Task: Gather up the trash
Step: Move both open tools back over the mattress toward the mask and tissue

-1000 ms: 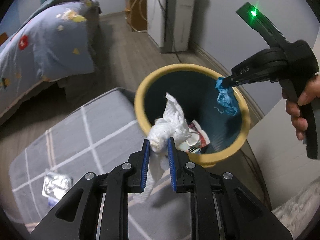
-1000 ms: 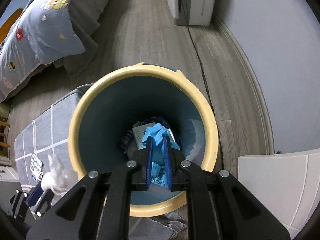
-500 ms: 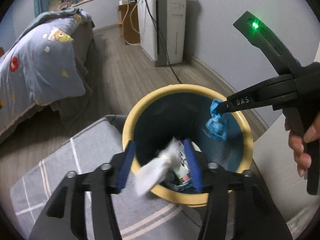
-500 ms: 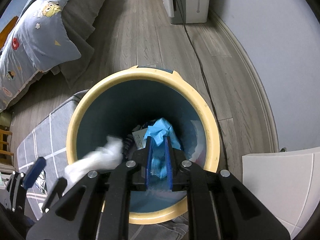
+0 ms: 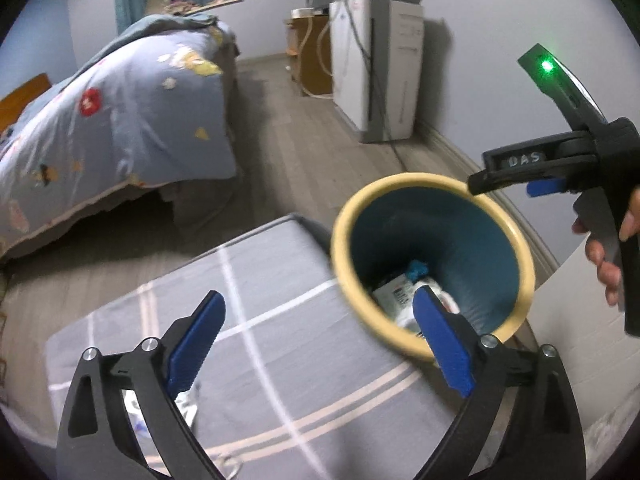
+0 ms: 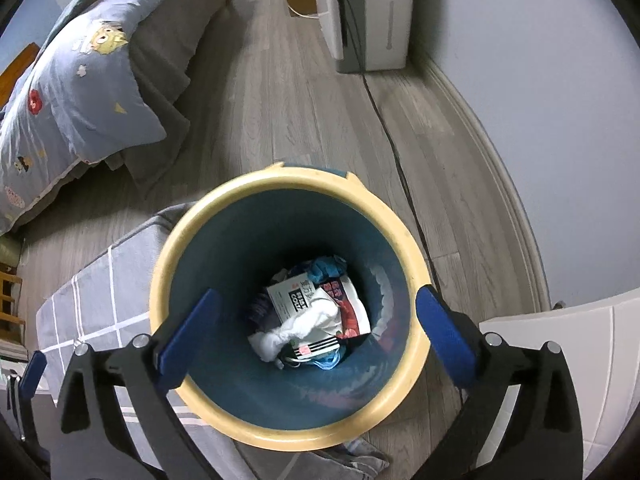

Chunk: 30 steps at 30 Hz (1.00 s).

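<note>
A yellow-rimmed bin with a dark teal inside (image 6: 224,232) stands on the floor beside a grey checked mat (image 5: 280,360). In its bottom lie a white tissue (image 6: 304,324), a blue crumpled scrap (image 6: 328,266) and printed wrappers (image 6: 292,300). My right gripper (image 6: 316,328) is open and empty, straight above the bin mouth; it also shows in the left wrist view (image 5: 508,176). My left gripper (image 5: 320,336) is open and empty, above the mat at the bin's (image 5: 344,216) left edge. A shiny wrapper (image 5: 184,404) lies on the mat, partly hidden behind my left finger.
A bed with a blue patterned quilt (image 5: 112,112) stands to the left. A white appliance (image 5: 380,72) with a cable stands against the far wall, a wooden cabinet (image 5: 312,52) beside it. A white panel (image 6: 560,352) is close on the right. Wood floor (image 6: 300,100) lies beyond the bin.
Both grippers opened. The white tissue dropped from the left one and the blue scrap from the right one into the bin. The left gripper swung left, over the mat.
</note>
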{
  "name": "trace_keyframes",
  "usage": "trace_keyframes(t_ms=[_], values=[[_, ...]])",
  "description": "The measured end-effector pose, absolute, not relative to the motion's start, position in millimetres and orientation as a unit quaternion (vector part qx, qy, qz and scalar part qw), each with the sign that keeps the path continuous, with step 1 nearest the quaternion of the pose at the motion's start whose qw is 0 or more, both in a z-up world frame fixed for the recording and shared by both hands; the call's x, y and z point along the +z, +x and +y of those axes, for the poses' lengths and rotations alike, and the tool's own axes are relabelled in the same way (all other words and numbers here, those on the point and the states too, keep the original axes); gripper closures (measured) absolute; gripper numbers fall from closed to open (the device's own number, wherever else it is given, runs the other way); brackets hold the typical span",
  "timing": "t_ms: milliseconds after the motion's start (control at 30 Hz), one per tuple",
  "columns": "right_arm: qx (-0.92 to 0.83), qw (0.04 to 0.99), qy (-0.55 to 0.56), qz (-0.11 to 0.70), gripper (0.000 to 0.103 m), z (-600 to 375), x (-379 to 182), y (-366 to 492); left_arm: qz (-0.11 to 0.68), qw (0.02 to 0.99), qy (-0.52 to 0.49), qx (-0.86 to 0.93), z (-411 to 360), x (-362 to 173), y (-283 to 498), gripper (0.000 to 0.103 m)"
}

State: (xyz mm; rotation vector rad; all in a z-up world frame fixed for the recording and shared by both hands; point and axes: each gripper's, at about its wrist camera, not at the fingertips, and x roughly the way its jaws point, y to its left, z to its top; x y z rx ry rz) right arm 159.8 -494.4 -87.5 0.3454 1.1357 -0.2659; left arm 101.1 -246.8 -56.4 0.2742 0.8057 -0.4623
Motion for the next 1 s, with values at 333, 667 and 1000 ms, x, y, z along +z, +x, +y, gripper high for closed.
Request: trace_keyframes(t_ms=[333, 667, 1000], values=[[-0.075, 0.841, 0.119, 0.523, 0.006, -439, -66, 168, 0.384, 0.900, 0.138, -0.154, -166, -26, 99, 0.008], [-0.017, 0.844, 0.070, 0.532, 0.006, -360, -61, 172, 0.403, 0.903, 0.112, -0.093, -86, -30, 74, 0.008], [0.031, 0.836, 0.085, 0.542, 0.006, -297, -58, 163, 0.443, 0.893, 0.060, -0.047, -25, -70, 51, 0.008]])
